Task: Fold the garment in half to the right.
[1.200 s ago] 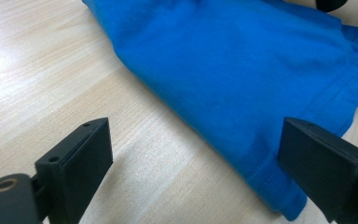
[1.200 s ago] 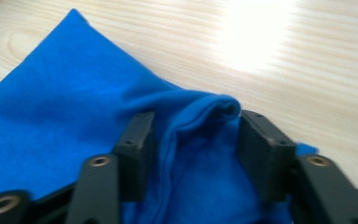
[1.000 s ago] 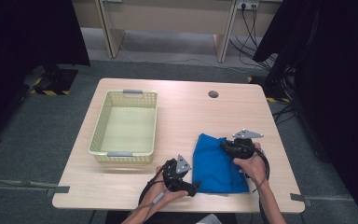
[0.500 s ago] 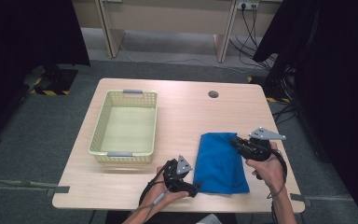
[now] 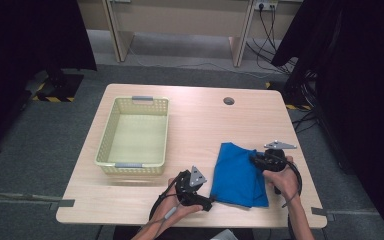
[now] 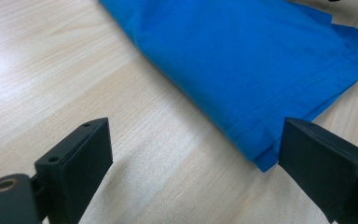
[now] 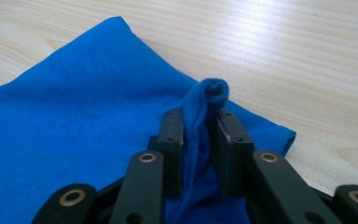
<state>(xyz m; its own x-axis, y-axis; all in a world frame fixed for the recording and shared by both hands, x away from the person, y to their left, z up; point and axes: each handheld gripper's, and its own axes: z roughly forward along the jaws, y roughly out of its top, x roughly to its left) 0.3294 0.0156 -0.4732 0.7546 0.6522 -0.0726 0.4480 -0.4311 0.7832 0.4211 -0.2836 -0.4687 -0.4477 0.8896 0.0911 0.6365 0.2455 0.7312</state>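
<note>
**Cloth pinched at right edge, pulled back in**

Blue folded cloth point(image 5: 240, 174) on tabletop point(image 5: 200, 120), at 3 o'clock from the yellow basket point(image 5: 135, 135). Right hand-held gripper point(image 7: 200, 128) clamped on a raised fold, jaws just eased slightly; drawn back toward 9 o'clock since half a second ago. Left hand-held gripper point(image 6: 191, 154) wide open, unmoved, by near corner. Likely mid-fold.

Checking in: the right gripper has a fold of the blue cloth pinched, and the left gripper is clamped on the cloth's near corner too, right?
Not quite. The right gripper does pinch a fold of the blue fabric cloth, but the left gripper is not clamped on anything. The left gripper view shows its jaws standing wide open over the light wooden table, with the cloth's corner beside one jaw.
</note>
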